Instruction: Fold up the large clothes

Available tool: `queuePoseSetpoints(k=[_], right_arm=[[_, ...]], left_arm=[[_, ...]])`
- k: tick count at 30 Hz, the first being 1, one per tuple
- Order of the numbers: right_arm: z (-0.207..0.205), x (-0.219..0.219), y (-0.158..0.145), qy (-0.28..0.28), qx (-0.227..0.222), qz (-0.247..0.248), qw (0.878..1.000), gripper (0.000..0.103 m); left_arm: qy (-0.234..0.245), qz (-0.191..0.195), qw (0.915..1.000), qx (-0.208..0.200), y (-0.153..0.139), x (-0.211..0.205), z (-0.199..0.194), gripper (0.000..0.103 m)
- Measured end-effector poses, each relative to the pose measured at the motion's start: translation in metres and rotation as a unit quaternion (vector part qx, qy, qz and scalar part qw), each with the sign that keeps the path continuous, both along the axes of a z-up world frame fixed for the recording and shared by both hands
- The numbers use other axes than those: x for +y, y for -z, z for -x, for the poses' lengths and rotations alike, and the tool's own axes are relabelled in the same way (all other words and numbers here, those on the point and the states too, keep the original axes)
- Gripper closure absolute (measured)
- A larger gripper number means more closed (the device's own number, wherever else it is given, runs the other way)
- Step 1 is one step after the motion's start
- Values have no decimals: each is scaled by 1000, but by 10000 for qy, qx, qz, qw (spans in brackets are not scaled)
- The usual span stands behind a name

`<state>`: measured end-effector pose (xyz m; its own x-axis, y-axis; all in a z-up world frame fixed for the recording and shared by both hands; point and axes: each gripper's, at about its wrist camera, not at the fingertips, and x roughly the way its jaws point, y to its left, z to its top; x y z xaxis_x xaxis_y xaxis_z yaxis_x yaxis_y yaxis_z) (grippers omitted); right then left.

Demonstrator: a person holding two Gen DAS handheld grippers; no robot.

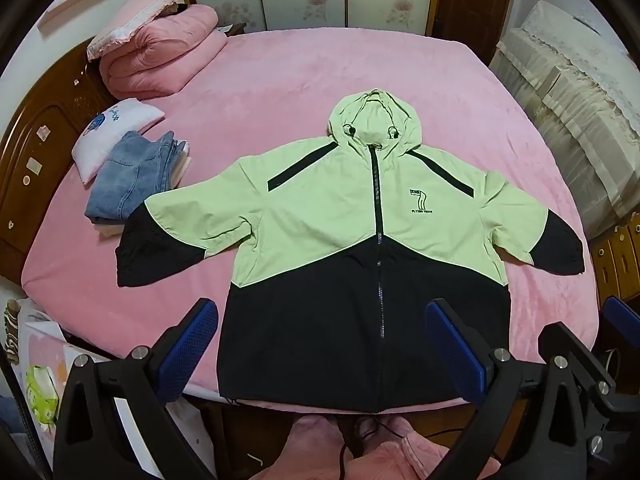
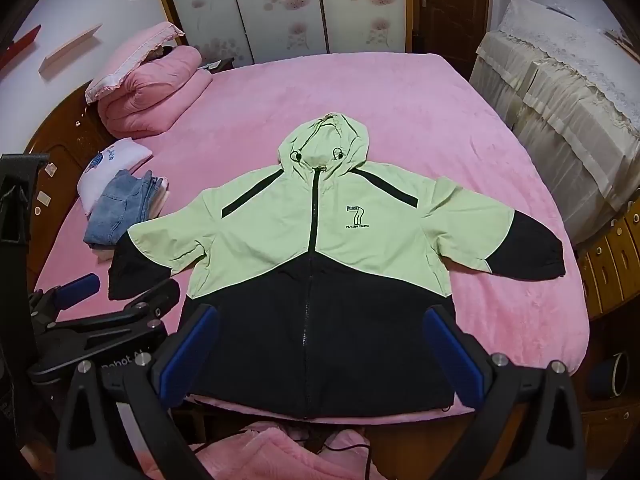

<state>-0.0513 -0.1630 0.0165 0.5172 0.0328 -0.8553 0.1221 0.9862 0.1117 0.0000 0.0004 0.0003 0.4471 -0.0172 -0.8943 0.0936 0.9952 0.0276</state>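
A light green and black hooded jacket (image 1: 344, 232) (image 2: 320, 248) lies flat, front up and zipped, on the pink bed (image 1: 280, 80) (image 2: 360, 92). Its sleeves spread out to both sides and its hood points to the far side. My left gripper (image 1: 320, 320) hangs open above the black hem, nothing between its blue pads. My right gripper (image 2: 320, 328) is likewise open over the hem, held off the cloth. In the right wrist view the left gripper (image 2: 120, 300) shows at the lower left, near the jacket's left sleeve cuff.
Folded jeans (image 1: 132, 176) (image 2: 120, 208) and a white folded garment (image 1: 108, 132) lie at the bed's left side. A rolled pink quilt (image 1: 160, 56) with a pillow sits at the far left. A wooden headboard (image 1: 40, 140) is left; covered furniture (image 1: 580, 120) is right.
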Motion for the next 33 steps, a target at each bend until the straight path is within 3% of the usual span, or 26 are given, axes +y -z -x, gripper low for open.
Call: queuePoseSetpoints(k=[33], right_arm=[[-5,-4,0,127,5,59,9999,1]], left_arm=[[83,0,10000,21,2,-5,-8,1]])
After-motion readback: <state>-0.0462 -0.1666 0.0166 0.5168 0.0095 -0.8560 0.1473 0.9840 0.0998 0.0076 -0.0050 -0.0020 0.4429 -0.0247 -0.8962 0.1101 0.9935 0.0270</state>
